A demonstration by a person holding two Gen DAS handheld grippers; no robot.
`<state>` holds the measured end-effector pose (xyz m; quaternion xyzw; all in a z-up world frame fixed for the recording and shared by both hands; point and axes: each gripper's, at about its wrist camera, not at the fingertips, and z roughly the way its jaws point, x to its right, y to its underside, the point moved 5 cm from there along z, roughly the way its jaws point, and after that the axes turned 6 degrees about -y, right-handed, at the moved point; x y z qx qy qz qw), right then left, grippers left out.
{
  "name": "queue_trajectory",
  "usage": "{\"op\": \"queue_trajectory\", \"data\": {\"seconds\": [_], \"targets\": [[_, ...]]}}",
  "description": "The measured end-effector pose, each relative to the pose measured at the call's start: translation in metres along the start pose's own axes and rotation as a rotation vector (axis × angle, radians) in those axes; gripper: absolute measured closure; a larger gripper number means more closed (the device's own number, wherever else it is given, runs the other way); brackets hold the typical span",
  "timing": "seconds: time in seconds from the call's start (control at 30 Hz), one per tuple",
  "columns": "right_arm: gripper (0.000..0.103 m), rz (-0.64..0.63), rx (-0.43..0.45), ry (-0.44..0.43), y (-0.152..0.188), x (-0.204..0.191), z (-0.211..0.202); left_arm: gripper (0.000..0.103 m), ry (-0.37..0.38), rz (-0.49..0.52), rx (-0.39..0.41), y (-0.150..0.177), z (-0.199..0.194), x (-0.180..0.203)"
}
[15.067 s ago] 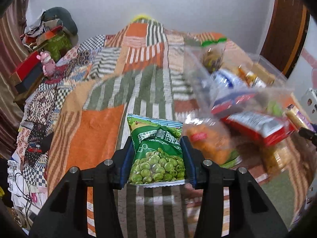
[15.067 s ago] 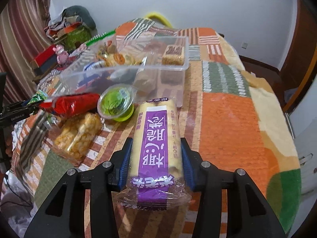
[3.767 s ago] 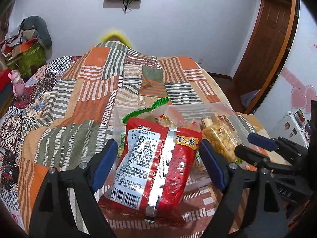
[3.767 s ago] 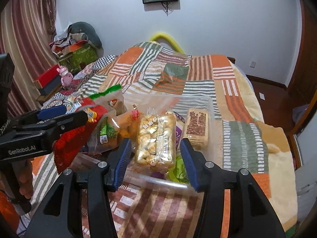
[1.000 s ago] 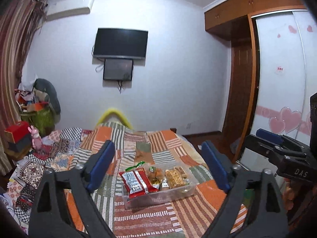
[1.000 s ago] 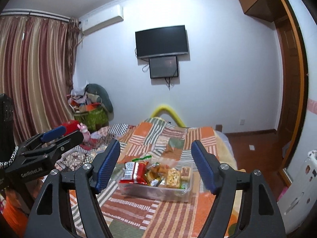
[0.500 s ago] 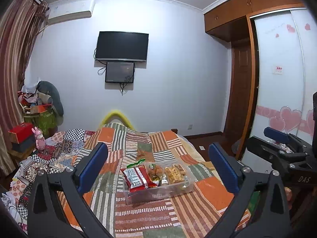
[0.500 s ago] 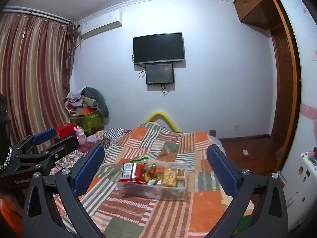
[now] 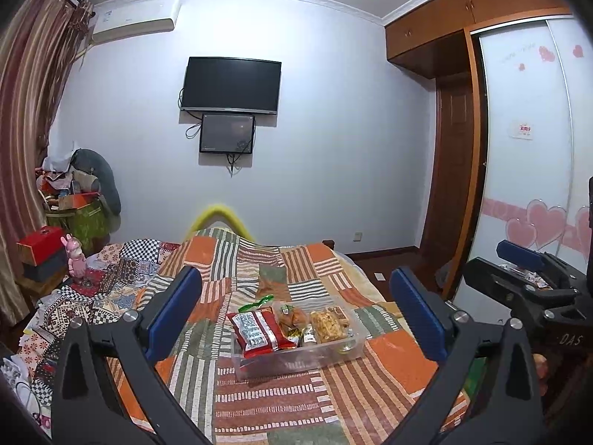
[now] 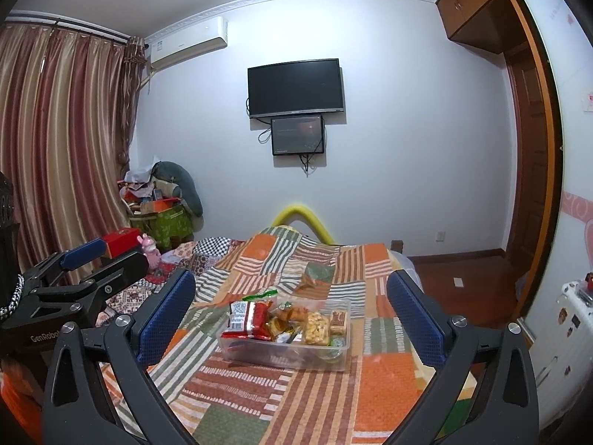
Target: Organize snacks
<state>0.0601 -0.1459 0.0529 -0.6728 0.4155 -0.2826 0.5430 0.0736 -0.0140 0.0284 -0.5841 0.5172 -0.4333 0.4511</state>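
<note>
Left wrist view: left tool (image 9: 294, 306) spread wide with nothing between its blue-padded fingers (image 9: 174, 313), held high and well back from the clear rectangular plastic bin (image 9: 296, 358) sitting on the bed's orange, green and striped patchwork quilt (image 9: 370, 385). Inside the bin, at its left end, a red crinkly snack packet with a white label (image 9: 255, 332); just right of it an orange-toned bag (image 9: 292, 315); further right a clear bag of golden puffed pieces (image 9: 328, 326). Right tool (image 9: 526, 278) visible to the right of the bin, well apart from it, black with a blue pad. On the wall beyond the bin, a black flat television (image 9: 231, 85). Right wrist view: right tool (image 10: 291, 309) likewise gaping and holding nothing, far back from the same bin (image 10: 285, 352), which rests on the quilt (image 10: 385, 382) with the red packet (image 10: 246, 319) at its left end and the golden puffed bag (image 10: 318, 328) toward its right. Left tool (image 10: 100, 259) off to the bin's left, well clear of it.
</note>
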Motion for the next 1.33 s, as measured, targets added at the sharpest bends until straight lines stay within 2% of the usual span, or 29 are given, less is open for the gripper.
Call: {"op": "queue_trajectory", "data": {"seconds": [0.43, 0.67, 1.33], "targets": [[0.000, 0.002, 0.004, 0.001, -0.0016, 0.0008, -0.0008, 0.000, 0.019, -0.001, -0.005, 0.0013, 0.0009, 0.0020], [0.000, 0.002, 0.006, 0.002, -0.0017, 0.0014, -0.0009, 0.000, 0.055, -0.001, -0.013, 0.0025, -0.0002, 0.0025], [0.000, -0.002, -0.008, 0.003, 0.0022, 0.0009, -0.0013, 0.000, 0.062, 0.001, -0.032, 0.0059, 0.0021, -0.0006]]}}
